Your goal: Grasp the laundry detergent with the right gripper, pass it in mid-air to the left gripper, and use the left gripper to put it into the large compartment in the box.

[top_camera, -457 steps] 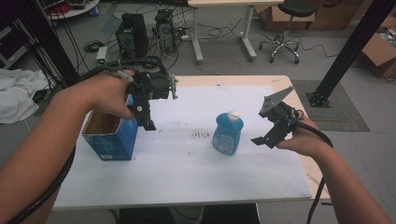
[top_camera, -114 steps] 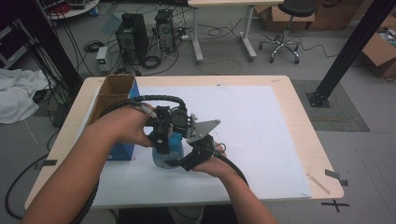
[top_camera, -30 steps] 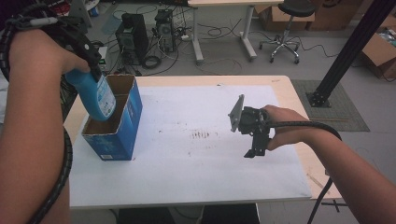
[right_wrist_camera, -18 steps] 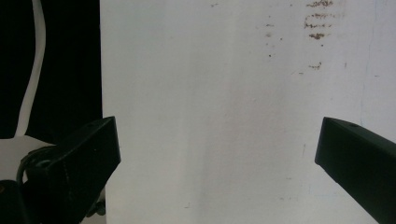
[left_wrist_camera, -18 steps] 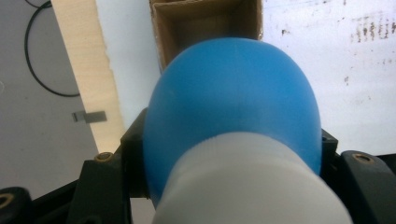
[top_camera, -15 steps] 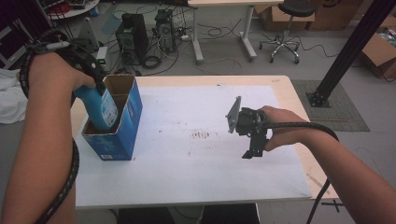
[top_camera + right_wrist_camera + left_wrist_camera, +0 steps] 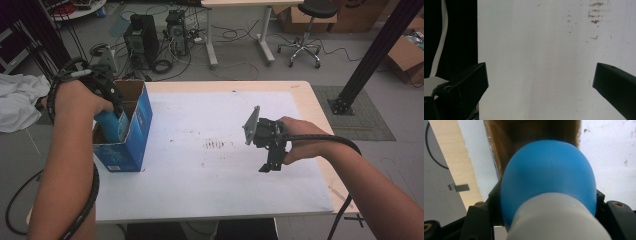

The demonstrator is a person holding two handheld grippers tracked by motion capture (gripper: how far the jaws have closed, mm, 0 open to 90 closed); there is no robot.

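the left hand-held gripper point(image 7: 107, 97) clamps the blue plastic bottle with a white cap point(image 7: 114, 124), long axis upright, half inside the open blue cardboard box point(image 7: 131, 142) at nine o'clock on the white surface point(image 7: 200, 185). the right hand-held gripper point(image 7: 270, 162), jaws apart and empty, hangs at three o'clock.

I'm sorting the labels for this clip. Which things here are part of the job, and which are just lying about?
Part of the job:
- blue bottle, gripped at its neck by the left gripper
- blue cardboard box, which the bottle hangs partly inside
- right gripper, open above the table

Lying about:
- computer towers on the floor
- stool
- white cloth
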